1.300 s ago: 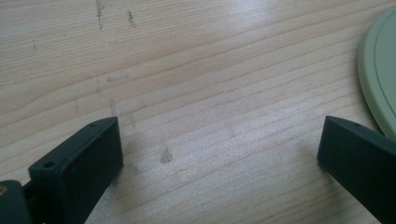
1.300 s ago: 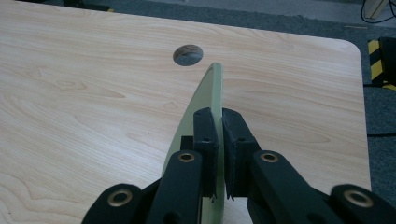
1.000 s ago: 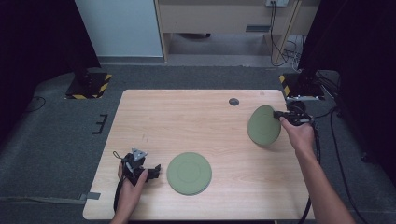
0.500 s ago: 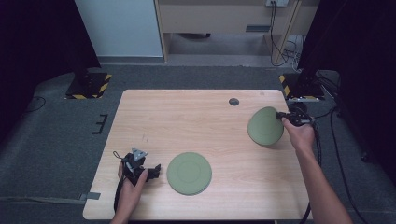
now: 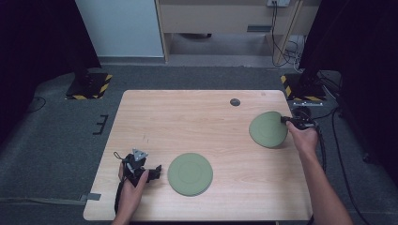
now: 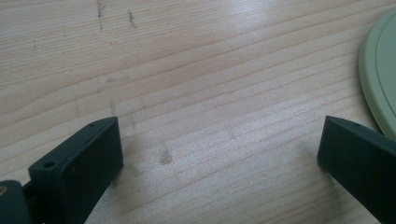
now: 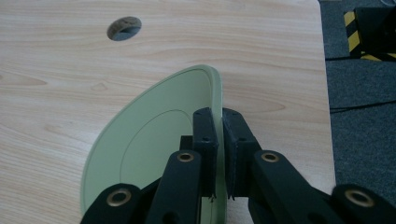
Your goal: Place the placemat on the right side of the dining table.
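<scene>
In the right gripper view the two black jaws are clamped on the rim of a pale green plate (image 7: 154,154), one pad on each face, so the rim runs straight up between them and the plate stands on edge, its recessed face turned to the left of that view. From the grip the plate reaches forward and down toward the wooden table (image 7: 261,60), its far rim nearest the tabletop, though whether that rim touches the wood cannot be told. In the high view the right gripper (image 5: 287,120) sits at the plate's right-hand rim, near the table's right edge, and the held plate (image 5: 268,129) spreads to the left of the jaws, tilted so that its round face shows as a slightly squeezed disc; its width runs roughly across the table, from the jaws toward the table's middle. The round cable hole (image 5: 235,102) lies beyond it, near the far edge. A second green plate (image 5: 190,174) lies flat near the table's front edge, well apart from the held one. Just to its left rests the left gripper (image 5: 157,171), its jaws standing wide apart with bare wood between them; in the left gripper view the rim of that flat plate (image 6: 380,79) shows just beyond the right-hand jaw, outside the gap.
</scene>
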`<state>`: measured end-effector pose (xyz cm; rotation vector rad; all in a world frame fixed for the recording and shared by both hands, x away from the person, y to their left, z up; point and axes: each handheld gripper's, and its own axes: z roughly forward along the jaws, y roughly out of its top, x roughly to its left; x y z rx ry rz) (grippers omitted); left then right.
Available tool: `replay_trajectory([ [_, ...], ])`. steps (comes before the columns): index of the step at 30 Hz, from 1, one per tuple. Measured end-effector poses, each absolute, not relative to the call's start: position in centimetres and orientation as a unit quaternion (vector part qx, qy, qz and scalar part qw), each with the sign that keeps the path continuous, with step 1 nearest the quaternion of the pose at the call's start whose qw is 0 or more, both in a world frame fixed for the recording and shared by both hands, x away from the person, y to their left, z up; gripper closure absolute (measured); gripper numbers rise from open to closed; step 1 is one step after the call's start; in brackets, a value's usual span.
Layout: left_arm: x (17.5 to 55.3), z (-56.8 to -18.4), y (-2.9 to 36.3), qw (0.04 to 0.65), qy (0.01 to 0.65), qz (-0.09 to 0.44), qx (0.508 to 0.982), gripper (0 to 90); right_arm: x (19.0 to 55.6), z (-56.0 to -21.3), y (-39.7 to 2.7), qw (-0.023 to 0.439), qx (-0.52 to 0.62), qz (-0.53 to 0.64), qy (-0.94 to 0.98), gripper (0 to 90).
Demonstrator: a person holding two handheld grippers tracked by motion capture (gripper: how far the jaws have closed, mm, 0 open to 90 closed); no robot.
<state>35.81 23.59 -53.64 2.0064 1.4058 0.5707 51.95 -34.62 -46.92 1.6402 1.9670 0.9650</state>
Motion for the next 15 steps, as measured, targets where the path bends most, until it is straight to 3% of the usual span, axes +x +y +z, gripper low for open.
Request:
replay_trajectory([
  [15,35.8,-53.6,23.6,0.308,0.532,0.216,0.759,0.0,52.5,-49.3,-36.0,0.188,0.601,0.345,0.696,83.6],
])
